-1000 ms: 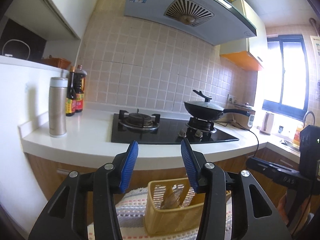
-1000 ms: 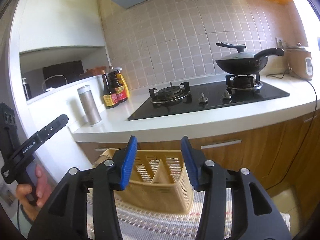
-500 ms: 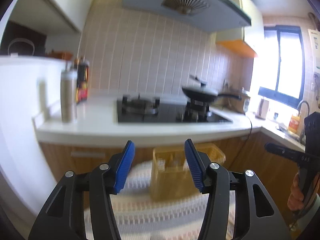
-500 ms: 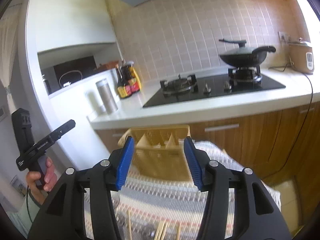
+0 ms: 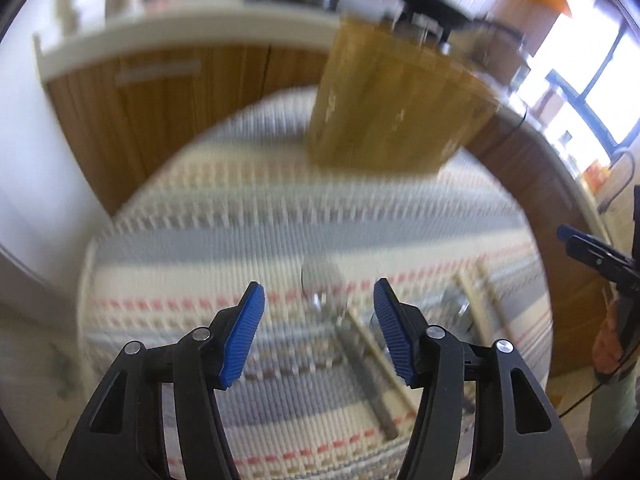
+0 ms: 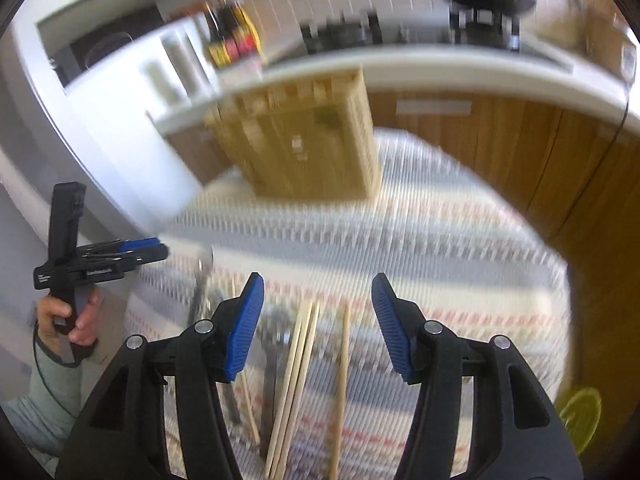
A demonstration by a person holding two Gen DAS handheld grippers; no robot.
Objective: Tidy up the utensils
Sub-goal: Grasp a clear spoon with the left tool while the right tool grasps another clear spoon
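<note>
- Left gripper [image 5: 318,304]: blue-padded jaws standing apart, having just been opening; nothing gripped. Seen between them in the left wrist view, lying on the cloth below, is a blurred metal spoon [image 5: 324,292] — its bowl towards the far side, its handle running back under the right-hand finger.
- Right gripper [image 6: 318,300]: jaws likewise apart and just been opening, nothing clamped. Through the gap show wooden chopsticks [image 6: 298,364] lying lengthwise on the cloth, a single one a little to the right of a close pair; a dark metal utensil [image 6: 274,344] lies just beside them on the left, near the left finger.
- Utensil holder [image 6: 304,140]: yellow slatted basket with dividers, upright at the far side of the table, well beyond both grippers and the loose utensils.
- Striped cloth [image 5: 240,216]: woven, grey, cream and red bands, covering the round table; everything above rests on it.
- Person's hand [image 6: 66,320]: at the left edge of the right wrist view, closed round the handle of the left gripper, pale green sleeve below.
- Kitchen counter [image 6: 440,68]: white top over wood cabinet fronts, behind the table; heavy blur, details uncertain.
</note>
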